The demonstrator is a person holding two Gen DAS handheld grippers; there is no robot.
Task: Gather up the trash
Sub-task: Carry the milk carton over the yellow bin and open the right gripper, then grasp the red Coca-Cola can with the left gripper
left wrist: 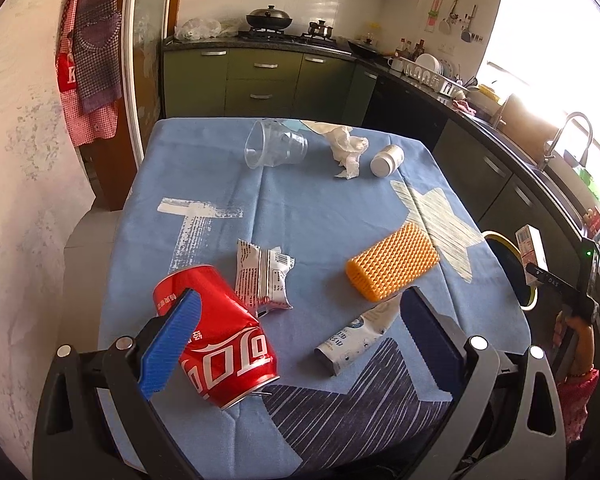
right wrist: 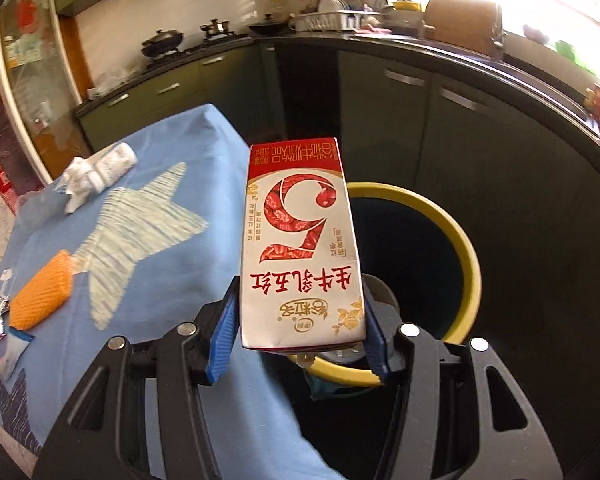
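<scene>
The right tool (right wrist: 298, 344) is clamped on a red-and-white drink carton (right wrist: 300, 248), its blue pads (right wrist: 220, 344) pressing the carton's two narrow sides near the bottom edge, so the box stands up between them with its print upside down toward the camera. The carton hangs beyond the edge of the tabletop (right wrist: 148, 280), in front of and above the dark mouth of a yellow-rimmed bin (right wrist: 466, 248) that stands on the floor just beside the table. In the left wrist view the same carton (left wrist: 534, 250) shows small at the far right, held over the bin (left wrist: 500, 240) by the right tool, with a person's hand (left wrist: 576, 336) on its grip. The left tool (left wrist: 296, 344) hovers low over the near end of the blue-clothed tabletop (left wrist: 320, 208) with its jaws wide apart and nothing pinched; its left pad (left wrist: 172, 340) lies across a crushed red soda can (left wrist: 220, 336) in the picture, though I cannot tell whether it touches it. Just beyond the can lies a white snack wrapper (left wrist: 262, 276), and near the right pad a flattened white tube (left wrist: 352, 336). An orange ribbed block (left wrist: 392, 266) rests near the middle right. At the far end a clear plastic cup (left wrist: 274, 145) lies on its side, with a crumpled tissue (left wrist: 348, 150) and a small white bottle (left wrist: 386, 160) beside it, also tipped over.
</scene>
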